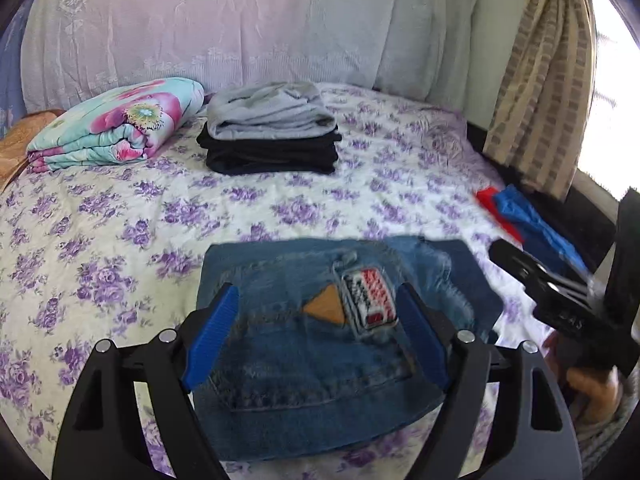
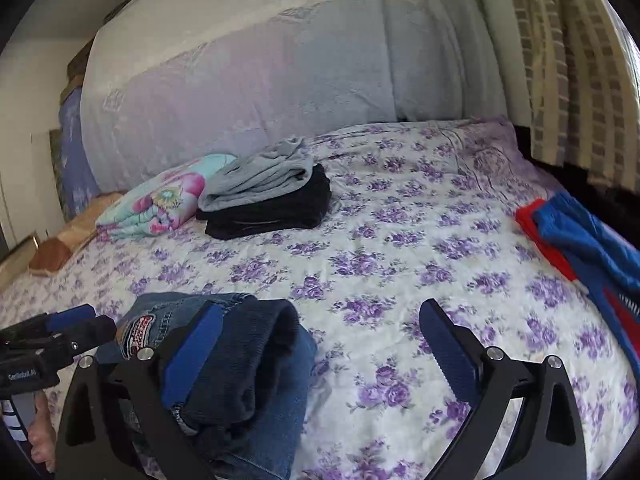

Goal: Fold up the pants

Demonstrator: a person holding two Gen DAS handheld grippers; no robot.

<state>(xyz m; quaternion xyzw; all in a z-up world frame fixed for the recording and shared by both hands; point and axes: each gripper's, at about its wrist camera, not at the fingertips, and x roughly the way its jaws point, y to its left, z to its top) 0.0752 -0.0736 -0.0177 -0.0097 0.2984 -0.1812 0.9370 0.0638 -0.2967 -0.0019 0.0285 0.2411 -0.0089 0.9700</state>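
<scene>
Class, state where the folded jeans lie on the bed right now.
The folded jeans lie at the bed's near edge, under the open left gripper, well in front of the grey-and-black clothes stack.

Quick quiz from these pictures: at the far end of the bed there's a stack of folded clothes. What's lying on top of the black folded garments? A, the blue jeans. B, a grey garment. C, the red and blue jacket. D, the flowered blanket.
B: the grey garment lies on the black folded stack; the jeans lie near the camera, the jacket at the bed's right edge, the flowered blanket beside the stack.
</scene>
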